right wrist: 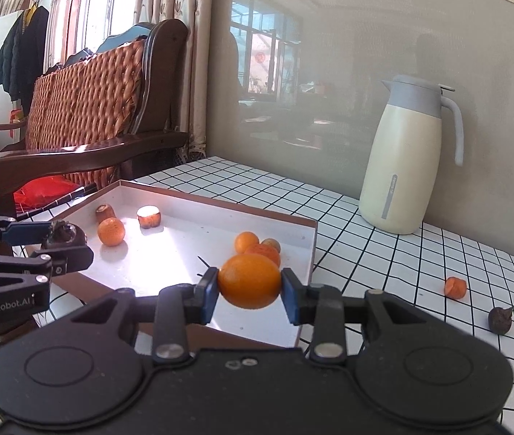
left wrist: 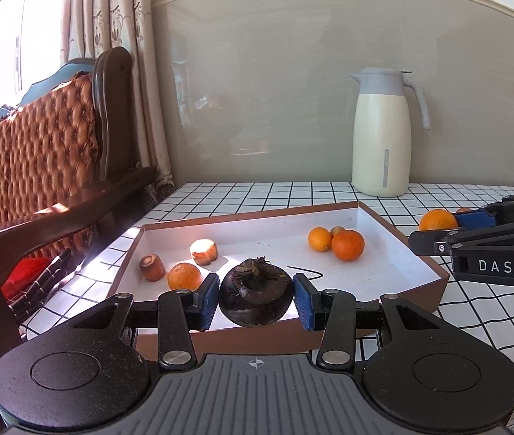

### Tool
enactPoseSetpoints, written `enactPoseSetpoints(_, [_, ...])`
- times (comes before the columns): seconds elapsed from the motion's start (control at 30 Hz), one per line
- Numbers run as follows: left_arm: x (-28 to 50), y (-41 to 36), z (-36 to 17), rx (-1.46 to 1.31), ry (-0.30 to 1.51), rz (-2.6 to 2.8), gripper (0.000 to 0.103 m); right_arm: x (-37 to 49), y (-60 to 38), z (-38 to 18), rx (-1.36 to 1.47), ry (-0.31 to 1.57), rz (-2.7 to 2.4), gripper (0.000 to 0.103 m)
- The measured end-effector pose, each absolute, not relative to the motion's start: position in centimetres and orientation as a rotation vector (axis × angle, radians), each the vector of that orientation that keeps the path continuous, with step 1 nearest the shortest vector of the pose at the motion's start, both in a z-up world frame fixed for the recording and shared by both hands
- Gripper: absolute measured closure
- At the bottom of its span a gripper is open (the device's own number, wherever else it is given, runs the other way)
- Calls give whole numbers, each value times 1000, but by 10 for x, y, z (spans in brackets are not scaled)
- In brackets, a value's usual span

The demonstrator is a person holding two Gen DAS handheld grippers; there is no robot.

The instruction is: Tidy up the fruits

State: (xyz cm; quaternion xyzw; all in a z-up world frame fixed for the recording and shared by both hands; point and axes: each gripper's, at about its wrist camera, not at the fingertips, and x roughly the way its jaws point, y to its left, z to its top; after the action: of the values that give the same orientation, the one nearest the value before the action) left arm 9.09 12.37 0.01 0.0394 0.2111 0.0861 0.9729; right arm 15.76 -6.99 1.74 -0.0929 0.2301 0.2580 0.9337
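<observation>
Left wrist view, "DAS" on right tongs gripping orange; left tongs gripping mangosteen

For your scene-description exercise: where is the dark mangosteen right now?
The mangosteen is gripped in the left gripper, above the near edge of the tray, close to an orange.

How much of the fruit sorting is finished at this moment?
Done: several fruits lie inside the tray. In hand: the left gripper holds a mangosteen and the right gripper an orange. Left: a small orange piece and a dark fruit on the tablecloth.
</observation>
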Motion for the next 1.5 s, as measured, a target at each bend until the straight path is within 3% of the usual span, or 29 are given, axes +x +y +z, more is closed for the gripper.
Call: enactPoseSetpoints(1.5, [170, 212, 4, 72, 434, 316, 59, 228, -18, 19, -209, 438, 517, 75])
